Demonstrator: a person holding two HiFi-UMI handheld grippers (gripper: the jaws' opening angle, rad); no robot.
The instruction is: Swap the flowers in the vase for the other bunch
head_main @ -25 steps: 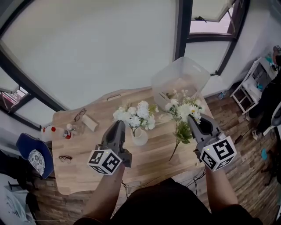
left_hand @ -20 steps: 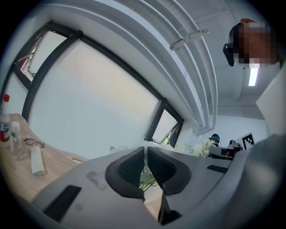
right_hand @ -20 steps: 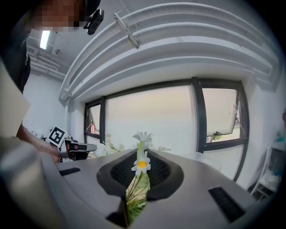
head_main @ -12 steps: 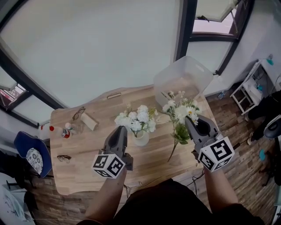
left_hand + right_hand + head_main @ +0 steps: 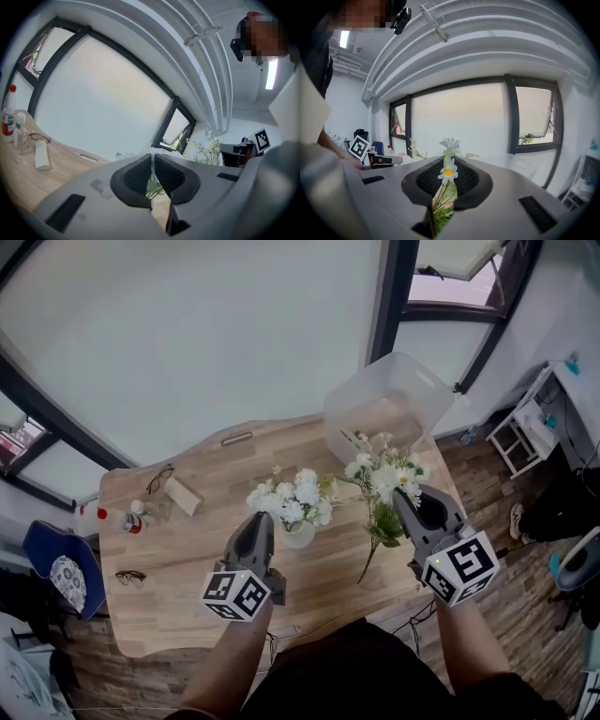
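Lowered slightly toward wooden surface (image 5: 187, 554).
Left tongs (image 5: 260, 518) together beside flower-filled vase (image 5: 299, 536); right tongs (image 5: 405, 499) clamped on daisy bunch (image 5: 386, 479).

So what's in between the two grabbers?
The white vase of white flowers stands between the left gripper and the right gripper, in the head view.

I am holding the left gripper (image 5: 256, 521) level, jaws together. I am gripping flower stems (image 5: 371, 562) in the right gripper (image 5: 406, 499), angled slightly down.
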